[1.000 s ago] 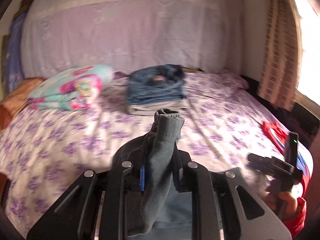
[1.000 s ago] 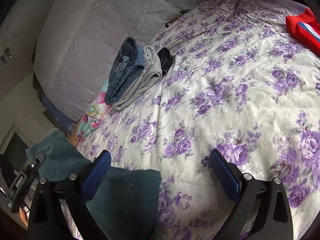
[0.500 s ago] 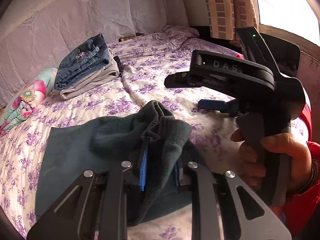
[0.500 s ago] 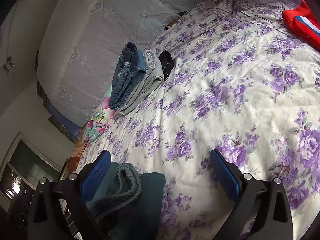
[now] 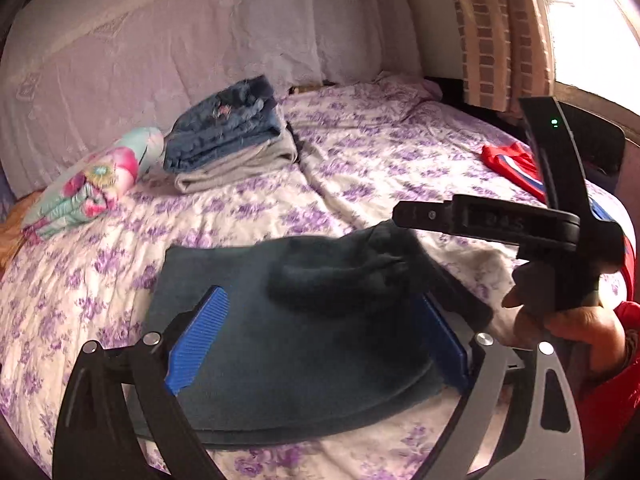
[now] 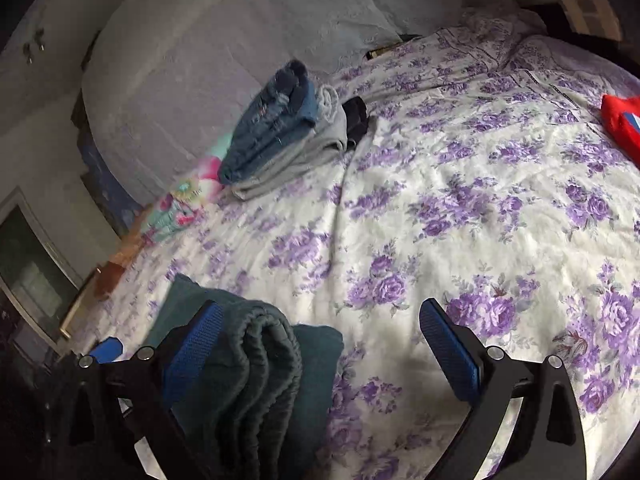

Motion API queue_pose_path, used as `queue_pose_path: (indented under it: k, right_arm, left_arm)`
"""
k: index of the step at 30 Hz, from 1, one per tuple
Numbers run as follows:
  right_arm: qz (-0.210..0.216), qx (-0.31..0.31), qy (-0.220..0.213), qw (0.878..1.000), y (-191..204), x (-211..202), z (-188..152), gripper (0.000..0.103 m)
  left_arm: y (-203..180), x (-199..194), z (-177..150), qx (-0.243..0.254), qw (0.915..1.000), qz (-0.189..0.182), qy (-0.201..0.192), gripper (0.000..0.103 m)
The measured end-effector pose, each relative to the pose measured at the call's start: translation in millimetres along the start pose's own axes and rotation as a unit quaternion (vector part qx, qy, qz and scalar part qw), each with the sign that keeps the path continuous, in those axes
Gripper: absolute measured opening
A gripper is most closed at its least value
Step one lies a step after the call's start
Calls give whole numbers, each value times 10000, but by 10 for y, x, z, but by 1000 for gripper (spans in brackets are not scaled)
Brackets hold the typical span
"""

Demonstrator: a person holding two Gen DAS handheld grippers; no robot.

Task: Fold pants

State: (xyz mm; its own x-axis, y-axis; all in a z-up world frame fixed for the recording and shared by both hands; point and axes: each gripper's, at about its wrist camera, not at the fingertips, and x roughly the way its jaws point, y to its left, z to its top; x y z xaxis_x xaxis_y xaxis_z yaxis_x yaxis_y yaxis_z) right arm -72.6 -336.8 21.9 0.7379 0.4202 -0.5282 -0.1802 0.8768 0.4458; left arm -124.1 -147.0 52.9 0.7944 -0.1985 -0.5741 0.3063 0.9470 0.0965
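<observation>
The dark teal pants (image 5: pixel 288 340) lie folded on the floral bedspread (image 5: pixel 360 168), with a bunched waistband end (image 5: pixel 360 272) heaped on top. My left gripper (image 5: pixel 316 340) is open, its blue pads either side of the pants, holding nothing. My right gripper (image 6: pixel 320 356) is open. Its left pad sits against the gathered pants folds (image 6: pixel 256 380), and it shows in the left wrist view (image 5: pixel 500 224) just right of the pants, held by a hand.
A stack of folded jeans and grey garments (image 5: pixel 228 136) sits at the back of the bed beside a colourful pillow (image 5: pixel 92 184). A red garment (image 5: pixel 512 164) lies at the right edge. A headboard cover (image 5: pixel 200 40) stands behind; curtains (image 5: pixel 496 28) hang at the right.
My left gripper opened and let go of the pants' waistband, which dropped onto the folded pants. My right gripper stayed open and moved in beside the pants.
</observation>
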Motion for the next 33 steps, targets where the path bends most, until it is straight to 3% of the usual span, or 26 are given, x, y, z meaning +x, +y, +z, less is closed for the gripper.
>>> queue_pose_path:
  k: [2, 3, 5, 8, 10, 13, 15, 17, 19, 20, 22, 24, 29, 33]
  right_arm:
    - [-355, 7, 535, 9979, -7, 213, 9, 100]
    - [-394, -29, 554, 9977, -8, 230, 7, 100]
    - [-421, -62, 540, 9976, -3, 229, 0, 99]
    - [-216, 118, 366, 9990, -66, 157, 5, 99]
    - [13, 303, 22, 9995, -132, 8, 1, 99]
    - [295, 337, -317, 9985, -151, -168, -7, 99]
    - [276, 155, -100, 9994, -83, -104, -25, 99]
    - [-38, 9, 364, 9993, -14, 84, -25, 99]
    - [-285, -108, 645, 9975, 23, 227, -39, 100]
    - [-327, -197, 653, 9971, 53, 232, -47, 100]
    - [-282, -178, 638, 9974, 44, 225, -49, 100]
    - [0, 21, 535, 9986, -32, 165, -39, 100]
    - [731, 485, 362, 9955, -188, 45, -17, 100]
    - [1187, 525, 474, 9904, -176, 2, -51, 100]
  left_arm:
    - [-44, 205, -92, 146, 9983, -148, 553, 90]
    - [-133, 314, -181, 358, 9961, -153, 790, 90]
    - [-255, 277, -250, 705, 9955, 161, 607, 90]
    - [-373, 168, -258, 1126, 9926, 193, 409, 90]
    - [-318, 77, -258, 1033, 9943, 193, 203, 90]
    - [-106, -41, -181, 477, 9987, 165, -49, 92]
    - [21, -44, -125, 107, 9999, -38, -31, 96]
    - [-11, 61, -120, 60, 9990, -328, 281, 96]
    - [-211, 234, -252, 442, 9951, -519, 723, 96]
    - [-335, 293, -304, 807, 9931, -298, 798, 96]
    - [-499, 157, -316, 1338, 9903, 37, 365, 96]
    - [-509, 72, -322, 1511, 9881, -163, 257, 97]
    - [-8, -70, -301, 905, 9956, 184, 146, 97]
    - [757, -91, -290, -457, 9975, -125, 531, 98]
